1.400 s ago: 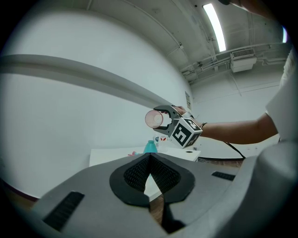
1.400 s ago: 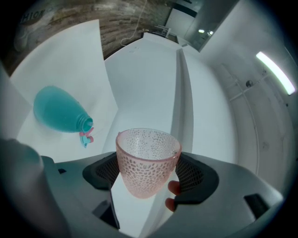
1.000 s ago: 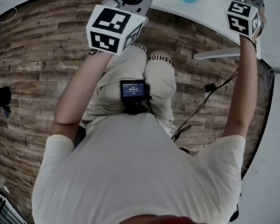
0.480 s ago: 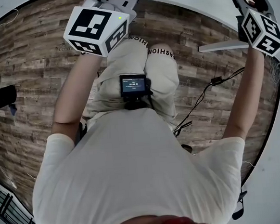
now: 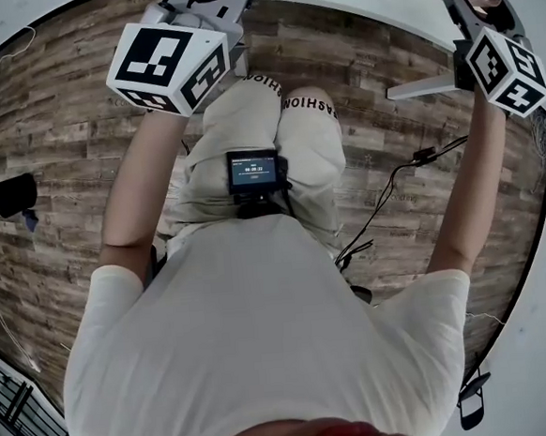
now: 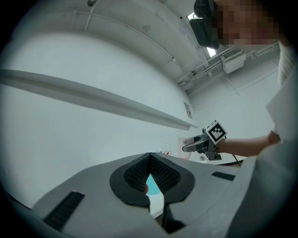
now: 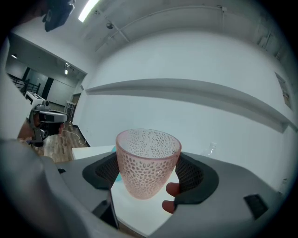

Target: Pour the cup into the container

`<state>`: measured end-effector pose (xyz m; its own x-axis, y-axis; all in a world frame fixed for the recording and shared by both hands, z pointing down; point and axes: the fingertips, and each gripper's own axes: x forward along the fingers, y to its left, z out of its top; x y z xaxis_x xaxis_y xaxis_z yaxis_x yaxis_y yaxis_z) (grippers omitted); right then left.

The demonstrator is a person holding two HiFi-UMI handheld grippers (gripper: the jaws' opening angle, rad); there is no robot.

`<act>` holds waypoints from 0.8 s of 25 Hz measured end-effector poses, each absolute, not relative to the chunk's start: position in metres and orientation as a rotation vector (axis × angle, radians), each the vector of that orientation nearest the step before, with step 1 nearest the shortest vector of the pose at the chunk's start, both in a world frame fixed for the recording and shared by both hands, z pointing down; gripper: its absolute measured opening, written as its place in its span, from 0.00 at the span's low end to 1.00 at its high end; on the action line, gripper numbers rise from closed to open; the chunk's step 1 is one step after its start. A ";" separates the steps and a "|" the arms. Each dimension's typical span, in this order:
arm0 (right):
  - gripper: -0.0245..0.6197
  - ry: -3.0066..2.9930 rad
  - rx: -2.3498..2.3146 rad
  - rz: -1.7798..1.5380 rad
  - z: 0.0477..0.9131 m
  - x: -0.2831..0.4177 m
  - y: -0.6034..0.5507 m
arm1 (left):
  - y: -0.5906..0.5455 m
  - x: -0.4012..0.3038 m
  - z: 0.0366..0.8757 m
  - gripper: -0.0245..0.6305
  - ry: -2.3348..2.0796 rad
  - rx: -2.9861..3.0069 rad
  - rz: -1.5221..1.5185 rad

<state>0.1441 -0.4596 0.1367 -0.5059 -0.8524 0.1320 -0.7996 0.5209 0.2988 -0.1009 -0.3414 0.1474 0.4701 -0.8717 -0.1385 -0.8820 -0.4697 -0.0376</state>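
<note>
White table (image 7: 135, 214) below: right hand-held gripper (image 7: 149, 172) clamps the pink cup (image 7: 148, 158) upright; left hand-held gripper (image 6: 150, 169) closed.

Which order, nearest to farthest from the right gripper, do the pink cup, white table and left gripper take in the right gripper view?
1. pink cup: clamped between the jaws, centre.
2. white table: just beneath and beyond the cup.
3. left gripper: far off at the left.

teal container (image 6: 153, 185), mostly hidden behind left gripper (image 6: 150, 160)
</note>
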 end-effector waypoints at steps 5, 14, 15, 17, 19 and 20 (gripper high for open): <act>0.62 -2.504 1.393 -0.214 0.149 0.155 -0.466 | -0.348 -0.110 0.150 0.05 1.576 -2.619 0.135; 0.62 -2.565 1.421 -0.008 0.160 0.187 -0.475 | -0.355 -0.099 0.162 0.05 1.559 -2.695 0.141; 0.61 -2.562 1.426 0.000 0.162 0.189 -0.477 | -0.356 -0.097 0.163 0.05 1.552 -2.703 0.138; 0.61 -2.557 1.431 0.027 0.166 0.193 -0.479 | -0.357 -0.093 0.168 0.05 1.539 -2.726 0.129; 0.62 -2.557 1.433 0.059 0.169 0.197 -0.484 | -0.360 -0.090 0.171 0.05 1.529 -2.746 0.125; 0.61 -2.561 1.433 0.079 0.171 0.199 -0.486 | -0.362 -0.089 0.173 0.05 1.528 -2.753 0.124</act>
